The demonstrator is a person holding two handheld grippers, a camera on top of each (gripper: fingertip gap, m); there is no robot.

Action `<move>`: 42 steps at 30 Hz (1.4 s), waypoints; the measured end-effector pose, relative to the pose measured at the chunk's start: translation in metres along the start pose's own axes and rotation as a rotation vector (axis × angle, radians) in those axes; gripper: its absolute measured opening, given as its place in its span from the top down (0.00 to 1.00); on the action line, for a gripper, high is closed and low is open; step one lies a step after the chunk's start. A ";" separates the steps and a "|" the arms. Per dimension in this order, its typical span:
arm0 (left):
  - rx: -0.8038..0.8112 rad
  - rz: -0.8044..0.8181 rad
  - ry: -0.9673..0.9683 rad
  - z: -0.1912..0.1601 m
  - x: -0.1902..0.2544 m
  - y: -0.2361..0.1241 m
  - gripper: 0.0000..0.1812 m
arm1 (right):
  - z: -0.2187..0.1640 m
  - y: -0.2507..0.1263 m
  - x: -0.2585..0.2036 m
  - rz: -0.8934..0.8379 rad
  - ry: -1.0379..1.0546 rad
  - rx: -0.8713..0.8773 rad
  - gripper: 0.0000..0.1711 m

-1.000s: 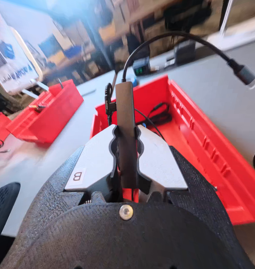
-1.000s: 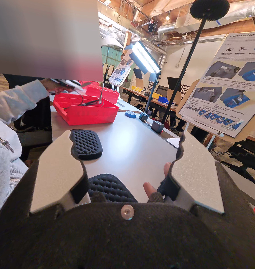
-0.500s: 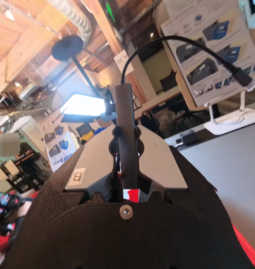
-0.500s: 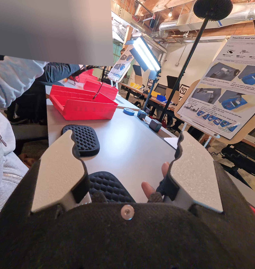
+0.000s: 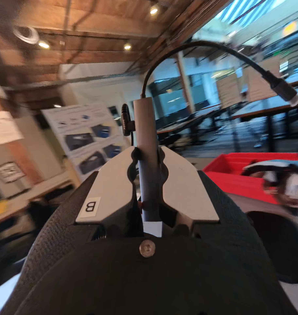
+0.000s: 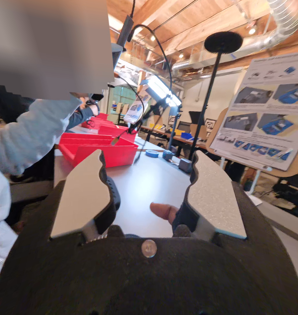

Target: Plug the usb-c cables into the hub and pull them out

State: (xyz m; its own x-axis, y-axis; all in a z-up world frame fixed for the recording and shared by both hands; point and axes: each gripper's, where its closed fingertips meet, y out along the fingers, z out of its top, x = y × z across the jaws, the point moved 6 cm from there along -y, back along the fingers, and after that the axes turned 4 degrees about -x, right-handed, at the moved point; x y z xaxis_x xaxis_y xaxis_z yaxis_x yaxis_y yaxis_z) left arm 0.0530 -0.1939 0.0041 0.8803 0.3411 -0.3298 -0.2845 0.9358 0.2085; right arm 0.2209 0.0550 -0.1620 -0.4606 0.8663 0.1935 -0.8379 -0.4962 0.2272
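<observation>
- Swung the left gripper (image 5: 148, 151) up and away from the red bin (image 5: 238, 172) within the last second, from facing the bin's floor to facing the ceiling beams.
- Kept its jaws pinching the grey USB hub (image 5: 144, 129) by the long sides throughout, held upright and poking past the fingertips.
- Raised the hub well above the bench (image 6: 144, 180), so high as to show at the top edge of the right wrist view, far over the bin by the bench's left edge.
- Left one black USB-C plug (image 5: 126, 122) seated in the hub's left side port.
- Left the hub's own pigtail connector (image 5: 284, 93) free in the air, at the end of an arch to the right.
- Noted black leads trailing from the hub down toward the bin, with a metal-tipped end (image 6: 115, 140) dangling just above the bin's walls; could not tell which lead it belonged to.
- Held the right gripper (image 6: 148, 154) as before over the bench's near edge, jaws spread wide and empty, with a fingertip (image 6: 163, 211) showing between them.
- Judged the lift as bringing the hub, plug still in, out of the bin and into open air.
- Judged the pull-out as not yet done, and most likely the open gripper's job: close on the plug body and draw straight out of the port.
</observation>
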 end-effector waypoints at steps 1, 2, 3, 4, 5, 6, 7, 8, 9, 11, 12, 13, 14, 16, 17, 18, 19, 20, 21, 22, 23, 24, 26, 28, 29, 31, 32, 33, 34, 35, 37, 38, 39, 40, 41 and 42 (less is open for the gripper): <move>0.014 -0.073 -0.063 -0.009 0.015 0.008 0.87 | 0.001 0.002 -0.001 -0.013 -0.031 0.010 0.43; 0.027 -0.144 -0.131 -0.018 0.029 0.015 0.87 | 0.003 0.004 -0.003 -0.014 -0.056 0.022 0.44; 0.031 -0.218 -0.196 -0.029 0.044 0.023 0.87 | 0.006 0.006 -0.004 -0.030 -0.075 0.032 0.46; 0.032 -0.288 -0.265 -0.040 0.057 0.029 0.87 | 0.011 0.009 -0.002 -0.070 -0.100 0.041 0.49; 0.029 -0.351 -0.330 -0.052 0.071 0.036 0.87 | 0.016 0.011 0.002 -0.129 -0.135 0.050 0.53; 0.024 -0.405 -0.390 -0.064 0.083 0.041 0.87 | 0.021 0.013 0.005 -0.181 -0.179 0.060 0.59; 0.022 -0.456 -0.434 -0.077 0.094 0.046 0.87 | 0.026 0.015 0.006 -0.211 -0.205 0.073 0.66; 0.024 -0.507 -0.459 -0.088 0.104 0.049 0.87 | 0.031 0.019 0.006 -0.208 -0.198 0.086 0.69; 0.024 -0.558 -0.475 -0.098 0.114 0.050 0.87 | 0.033 0.022 0.005 -0.164 -0.173 0.090 0.69; -0.008 -0.645 -0.492 -0.116 0.127 0.051 0.87 | 0.037 0.027 0.006 -0.050 -0.157 0.092 0.70; -0.034 -0.679 -0.469 -0.125 0.131 0.050 0.87 | 0.039 0.028 0.010 -0.026 -0.185 0.090 0.71; -0.059 -0.698 -0.434 -0.131 0.134 0.049 0.87 | 0.041 0.030 0.013 -0.003 -0.244 0.072 0.73; -0.081 -0.720 -0.389 -0.136 0.136 0.046 0.87 | 0.043 0.030 0.014 0.033 -0.330 0.041 0.75; -0.120 -0.757 -0.309 -0.142 0.138 0.041 0.87 | 0.039 0.033 0.007 0.142 -0.544 -0.096 0.79; -0.147 -0.779 -0.269 -0.143 0.139 0.038 0.87 | 0.034 0.036 0.005 0.172 -0.650 -0.193 0.79; -0.170 -0.802 -0.230 -0.144 0.140 0.035 0.87 | 0.029 0.039 0.003 0.185 -0.751 -0.279 0.79; -0.193 -0.828 -0.193 -0.146 0.142 0.033 0.87 | 0.026 0.043 0.000 0.200 -0.843 -0.334 0.79; -0.211 -0.856 -0.160 -0.147 0.144 0.031 0.87 | 0.024 0.046 -0.004 0.223 -0.911 -0.359 0.79; -0.223 -0.880 -0.135 -0.147 0.146 0.029 0.87 | 0.021 0.049 -0.009 0.259 -0.953 -0.383 0.79; -0.234 -0.905 -0.114 -0.147 0.148 0.027 0.87 | 0.018 0.052 -0.014 0.302 -0.977 -0.406 0.79; -0.244 -0.927 -0.092 -0.148 0.150 0.026 0.87 | 0.015 0.055 -0.019 0.347 -0.992 -0.421 0.80; -0.251 -0.951 -0.072 -0.148 0.151 0.024 0.87 | 0.012 0.057 -0.024 0.379 -1.007 -0.431 0.82; -0.264 -1.001 -0.041 -0.149 0.155 0.020 0.87 | 0.008 0.062 -0.030 0.393 -1.053 -0.426 0.93; -0.293 -1.003 -0.013 -0.152 0.155 0.019 0.87 | 0.005 0.063 -0.034 0.390 -1.077 -0.447 0.96; -0.300 -0.972 0.004 -0.154 0.154 0.019 0.87 | 0.002 0.063 -0.032 0.378 -1.054 -0.495 0.97; -0.287 -0.810 0.081 -0.157 0.149 0.023 0.82 | -0.002 0.062 -0.028 0.338 -0.963 -0.576 0.97; -0.253 -0.704 0.137 -0.155 0.147 0.024 0.77 | -0.005 0.062 -0.025 0.317 -0.897 -0.614 0.97; -0.218 -0.615 0.198 -0.154 0.147 0.023 0.75 | -0.010 0.062 -0.022 0.289 -0.817 -0.664 0.97; -0.192 -0.538 0.254 -0.152 0.150 0.022 0.74 | -0.015 0.062 -0.018 0.264 -0.738 -0.723 0.97; -0.184 -0.478 0.312 -0.153 0.155 0.022 0.74 | -0.021 0.063 -0.014 0.248 -0.674 -0.765 0.97; -0.228 -0.374 0.469 -0.160 0.167 0.023 0.74 | -0.029 0.064 -0.009 0.227 -0.551 -0.823 0.97; -0.250 -0.307 0.554 -0.163 0.171 0.026 0.75 | -0.031 0.066 -0.008 0.229 -0.495 -0.839 0.97; -0.261 -0.233 0.625 -0.166 0.172 0.029 0.78 | -0.032 0.067 -0.008 0.235 -0.446 -0.847 0.97; -0.258 -0.188 0.671 -0.167 0.174 0.032 0.81 | -0.033 0.068 -0.008 0.243 -0.404 -0.855 0.97; -0.252 -0.174 0.686 -0.169 0.176 0.035 0.86 | -0.033 0.069 -0.009 0.251 -0.373 -0.863 0.97; -0.258 -0.179 0.679 -0.171 0.178 0.038 0.89 | -0.033 0.069 -0.010 0.256 -0.354 -0.865 0.97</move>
State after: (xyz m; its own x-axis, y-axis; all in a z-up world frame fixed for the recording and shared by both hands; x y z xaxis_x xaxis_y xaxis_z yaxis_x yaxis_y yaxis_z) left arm 0.1335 -0.0828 -0.2044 0.5169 0.0834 -0.8520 -0.3124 0.9450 -0.0970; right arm 0.1577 0.0138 -0.1792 -0.6626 0.6005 0.4477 -0.7155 -0.3305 -0.6155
